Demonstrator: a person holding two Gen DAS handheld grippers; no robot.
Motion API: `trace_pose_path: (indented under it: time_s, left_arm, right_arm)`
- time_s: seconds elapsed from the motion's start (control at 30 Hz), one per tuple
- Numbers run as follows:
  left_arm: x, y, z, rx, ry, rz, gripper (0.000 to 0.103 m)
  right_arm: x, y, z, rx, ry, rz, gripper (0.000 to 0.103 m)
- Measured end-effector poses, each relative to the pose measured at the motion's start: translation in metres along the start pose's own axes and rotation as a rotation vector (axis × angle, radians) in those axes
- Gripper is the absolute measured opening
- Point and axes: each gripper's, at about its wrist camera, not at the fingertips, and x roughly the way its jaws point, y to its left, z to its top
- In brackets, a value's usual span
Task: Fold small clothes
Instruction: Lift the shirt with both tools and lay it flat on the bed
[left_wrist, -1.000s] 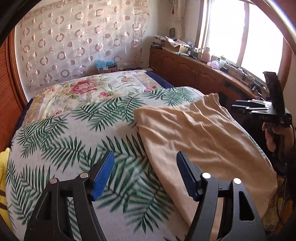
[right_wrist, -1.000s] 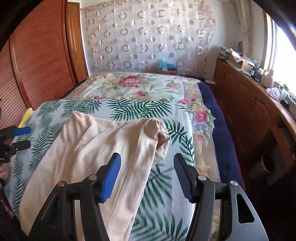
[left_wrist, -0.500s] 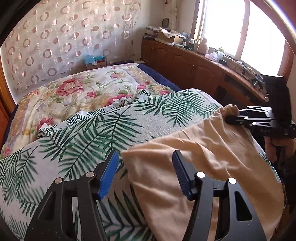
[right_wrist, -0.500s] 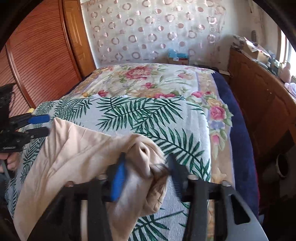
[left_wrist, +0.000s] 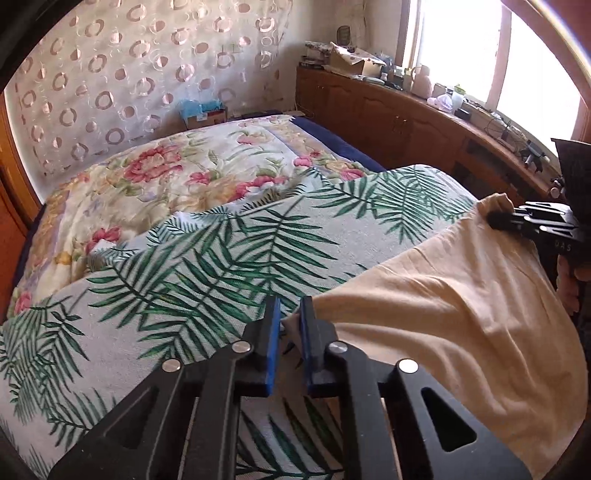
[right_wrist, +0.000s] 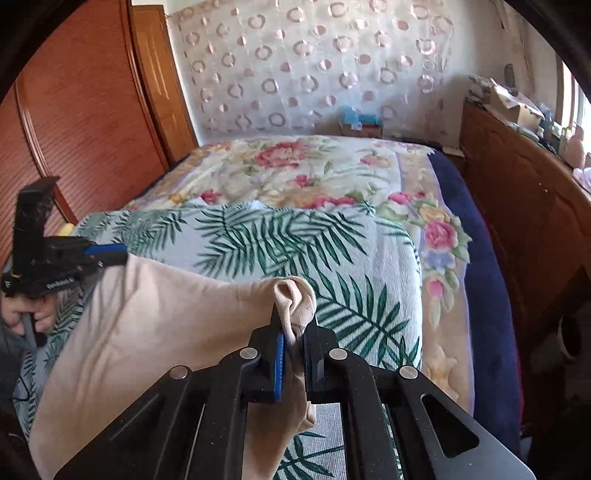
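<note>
On the bed (left_wrist: 155, 280), over a palm-leaf blanket (right_wrist: 280, 243), lies the beige garment (left_wrist: 443, 314), spread between two hand-held grippers. Left hand-held gripper (left_wrist: 287, 317): jaws have just been closing and now pinch one corner of the garment between blue pads; in the right wrist view the same gripper (right_wrist: 118, 253) appears at the garment's far left corner, held by a hand (right_wrist: 26, 314). Right hand-held gripper (right_wrist: 295, 328): jaws have just been closing and now press on a bunched fold of the garment's other corner; in the left wrist view it (left_wrist: 496, 218) sits at the far right edge of the cloth. Beyond the blanket lies a floral quilt (right_wrist: 295, 166). A wooden cabinet (left_wrist: 399, 122) runs beneath the window (left_wrist: 461, 48); a circle-patterned curtain (right_wrist: 314, 66) covers the far wall.
</note>
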Motion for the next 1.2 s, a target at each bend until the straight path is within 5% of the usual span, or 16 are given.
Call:
trace_pose_path:
  time_s: [0.03,0.07,0.2,0.23,0.27,0.33,0.47,0.57,0.63,0.7,0.73,0.77,0.83,1.0,1.2]
  left_arm:
    - [0.0,0.002,0.0,-0.002,0.0,0.015,0.009]
    - [0.001,0.005,-0.001,-0.011,0.005,0.015,0.009]
    - [-0.002,0.012,-0.001,-0.041,0.01,-0.004,0.01]
    - [-0.004,0.013,0.0,-0.046,0.01,-0.015,0.017]
    - [-0.007,0.014,0.001,-0.052,0.004,-0.026,0.033]
    - [-0.012,0.012,0.002,-0.05,-0.024,-0.045,0.046]
    - [-0.011,0.006,0.002,-0.048,-0.008,-0.101,0.051]
    - [0.003,0.004,0.0,-0.071,0.053,-0.122,0.051]
    - [0.005,0.002,0.0,-0.072,0.041,-0.106,0.051]
    - [0.006,0.0,0.002,-0.08,0.044,-0.113,0.051]
    - [0.007,0.0,0.002,-0.083,0.046,-0.134,0.038]
    - [0.009,-0.001,0.003,-0.085,0.057,-0.159,0.018]
    - [0.005,-0.002,0.002,-0.098,0.063,-0.187,0.007]
    - [-0.067,-0.017,0.012,-0.058,-0.095,-0.169,0.006]
    - [-0.197,-0.031,0.022,-0.018,-0.334,-0.138,0.006]
  right_arm:
    - [0.003,0.001,0.0,-0.003,0.014,-0.021,0.036]
    - [0.007,0.002,0.0,-0.005,0.035,-0.05,0.043]
    - [0.016,0.003,0.0,0.021,0.07,-0.056,0.057]
    - [0.017,0.003,0.001,0.025,0.067,-0.052,0.061]
    - [0.017,0.004,0.001,0.03,0.068,-0.049,0.061]
    - [0.021,0.006,0.002,0.03,0.069,-0.051,0.062]
    - [0.016,0.013,-0.002,-0.001,0.068,-0.032,0.062]
    - [0.016,0.019,-0.003,-0.042,0.067,-0.03,0.046]
    - [0.015,0.02,-0.002,-0.048,0.072,0.008,0.021]
    - [0.015,0.02,-0.002,-0.054,0.076,0.032,0.014]
    - [0.014,0.02,-0.002,-0.06,0.072,0.035,0.012]
    - [0.012,0.02,-0.002,-0.058,0.067,0.047,0.011]
    - [0.004,0.019,-0.001,-0.047,0.032,0.061,0.01]
    - [-0.056,0.042,0.007,-0.078,-0.135,0.038,0.009]
    - [-0.152,0.081,0.017,-0.149,-0.338,0.001,0.008]
